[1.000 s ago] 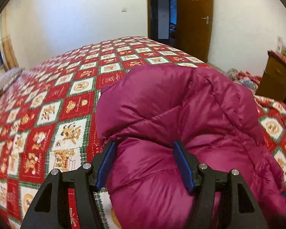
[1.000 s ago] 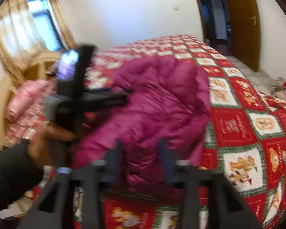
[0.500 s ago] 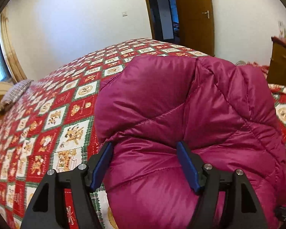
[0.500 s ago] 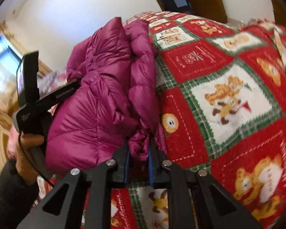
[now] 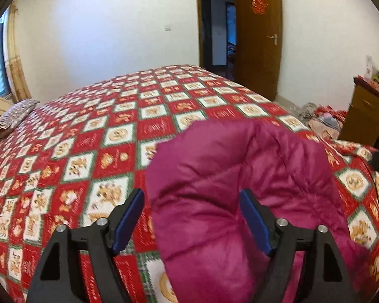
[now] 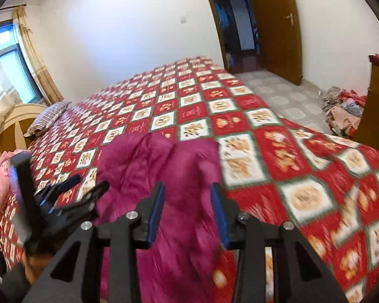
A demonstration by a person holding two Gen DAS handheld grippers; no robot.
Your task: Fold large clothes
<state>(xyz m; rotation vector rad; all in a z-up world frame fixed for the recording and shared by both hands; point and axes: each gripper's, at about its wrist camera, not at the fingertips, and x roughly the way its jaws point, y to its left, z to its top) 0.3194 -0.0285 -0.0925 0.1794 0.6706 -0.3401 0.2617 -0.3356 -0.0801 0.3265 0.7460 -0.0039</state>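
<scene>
puffy quilted magenta jacket (image 5: 240,189) lies bunched beneath spread left gripper (image 5: 192,217) and right gripper (image 6: 187,208).

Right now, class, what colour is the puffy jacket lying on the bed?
Magenta-purple: the jacket shows best in the left wrist view, against the red patterned bedspread.

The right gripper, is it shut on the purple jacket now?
No, the right gripper is open, and the purple jacket lies loose on the bed between its spread fingers.

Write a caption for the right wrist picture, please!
Open right gripper hovering over a puffy magenta down jacket on a red checkered bedspread.
</scene>
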